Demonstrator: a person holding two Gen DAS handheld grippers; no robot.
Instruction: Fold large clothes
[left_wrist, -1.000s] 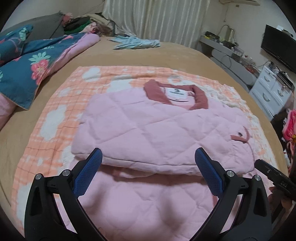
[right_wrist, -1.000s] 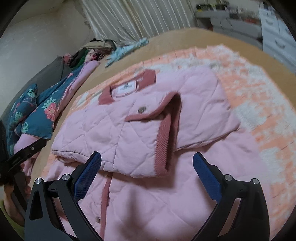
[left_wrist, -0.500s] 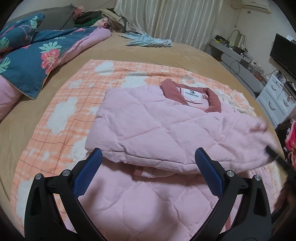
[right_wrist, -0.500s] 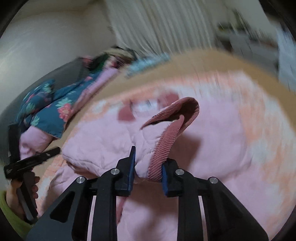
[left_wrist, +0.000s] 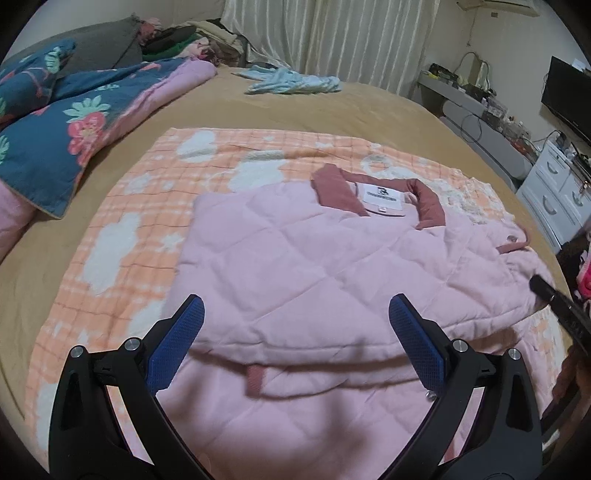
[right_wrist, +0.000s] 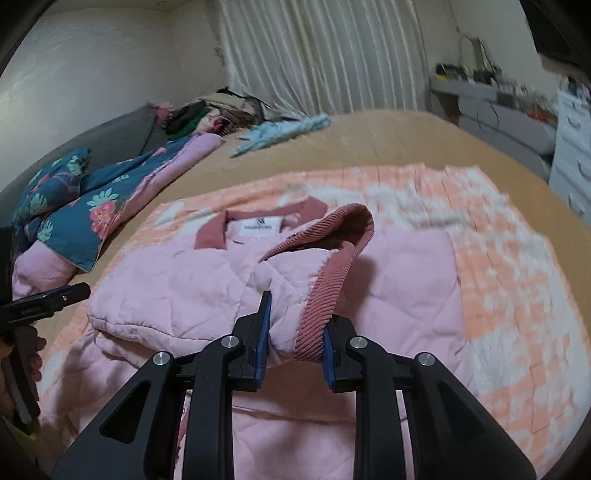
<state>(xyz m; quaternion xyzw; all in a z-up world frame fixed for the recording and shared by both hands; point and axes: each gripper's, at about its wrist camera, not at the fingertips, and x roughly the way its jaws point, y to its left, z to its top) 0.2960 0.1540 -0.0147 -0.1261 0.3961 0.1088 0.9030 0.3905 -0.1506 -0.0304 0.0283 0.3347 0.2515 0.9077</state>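
A pink quilted jacket (left_wrist: 295, 266) with a dusty-red collar lies partly folded on an orange checked blanket (left_wrist: 122, 221). My left gripper (left_wrist: 297, 306) hovers open over the jacket's folded lower edge, with nothing between its blue pads. My right gripper (right_wrist: 297, 321) is shut on the sleeve end with its ribbed red cuff (right_wrist: 332, 266) and holds it raised above the jacket (right_wrist: 166, 280). The right gripper's black tip (left_wrist: 554, 299) shows at the jacket's right side. In the right wrist view the left gripper (right_wrist: 55, 295) pokes in from the left edge, held by a hand.
The blanket lies on a tan bed. A blue floral duvet (left_wrist: 55, 129) is bunched at the left, and a light blue garment (left_wrist: 291, 81) lies at the far side. A clothes pile (left_wrist: 177, 37) sits by the curtain. A white dresser (left_wrist: 554, 195) stands right of the bed.
My right gripper went from wide open to shut on the sleeve cuff and lifted it off the jacket. My left gripper shifted a little across the jacket, still open.
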